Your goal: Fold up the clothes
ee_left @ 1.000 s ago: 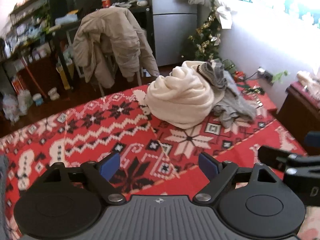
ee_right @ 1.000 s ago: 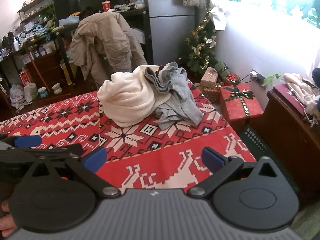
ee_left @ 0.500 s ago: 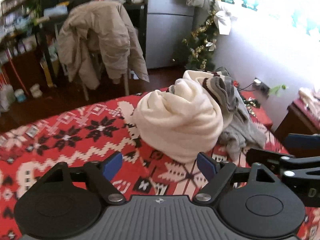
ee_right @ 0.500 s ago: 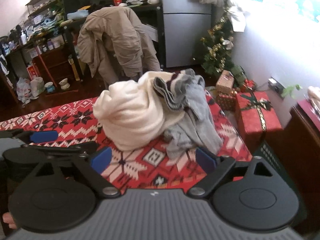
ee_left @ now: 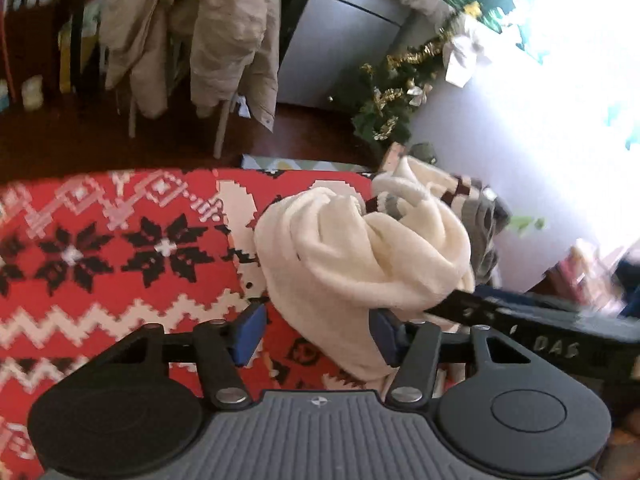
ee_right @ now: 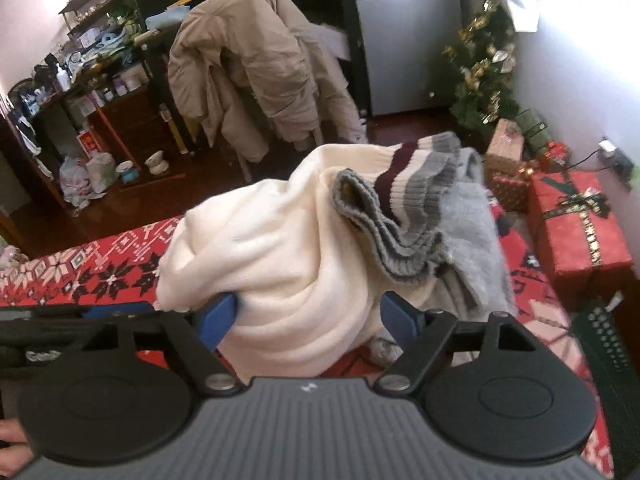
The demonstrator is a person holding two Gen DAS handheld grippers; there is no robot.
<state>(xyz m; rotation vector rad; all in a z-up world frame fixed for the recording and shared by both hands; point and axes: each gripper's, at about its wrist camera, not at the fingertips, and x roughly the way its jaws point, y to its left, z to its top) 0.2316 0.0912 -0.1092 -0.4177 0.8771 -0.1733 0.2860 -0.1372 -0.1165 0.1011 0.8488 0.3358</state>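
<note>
Left gripper (ee_left: 316, 334): jaws spread, now closing in on the cream garment (ee_left: 360, 256), gripping nothing.
Right gripper (ee_right: 308, 320): likewise gaping, now straddling the cream folds.
Change: both are nearing the heap; a pick-up looks imminent.
Clothes: lying crumpled at the red cloth (ee_left: 120, 248)'s far right corner.
Right view only: grey ribbed sweater (ee_right: 404, 208) draping over the cream.
</note>
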